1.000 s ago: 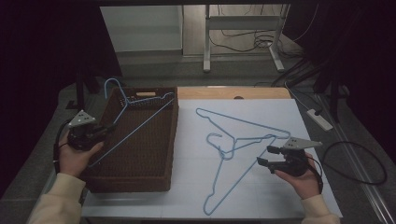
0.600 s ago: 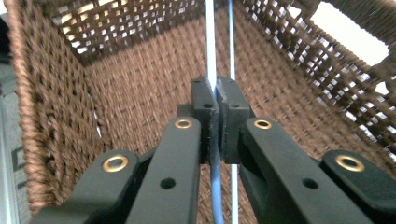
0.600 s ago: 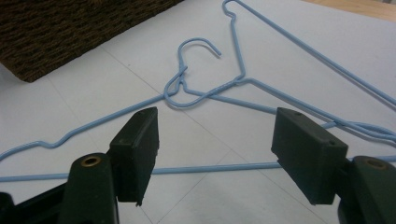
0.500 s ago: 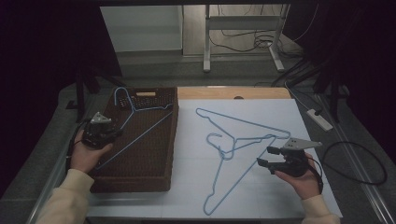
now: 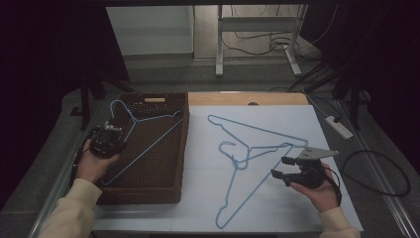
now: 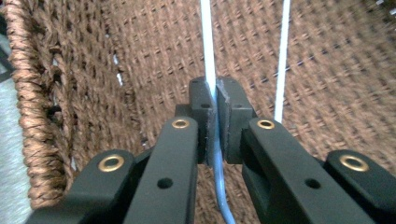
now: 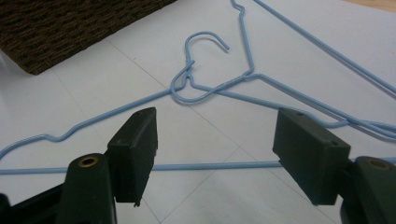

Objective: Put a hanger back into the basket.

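Note:
A blue wire hanger (image 5: 148,144) lies slanted in the brown woven basket (image 5: 148,196) at the left. My left gripper (image 5: 106,141) sits at the basket's left rim, shut on the hanger's wire (image 6: 208,42), which the pads (image 6: 233,107) pinch against the woven wall (image 6: 140,60). Two more blue hangers lie hooked together on the white sheet: a far hanger (image 5: 257,130) and a near hanger (image 5: 237,193). My right gripper (image 5: 279,167) hovers open beside them. Seen from the right gripper (image 7: 215,140), the near hanger's straight bar (image 7: 205,165) runs under the open jaws, untouched, with a hook (image 7: 205,37) beyond.
The white sheet (image 5: 277,109) covers the table right of the basket, with a strip of bare wood (image 5: 247,98) behind it. A power strip (image 5: 339,126) and looping cables (image 5: 376,173) lie off the right edge. Desk legs stand on the floor behind.
My left hand has carried the hanger rightward and down, so it now lies lower inside the basket. The right hand has stayed where it was.

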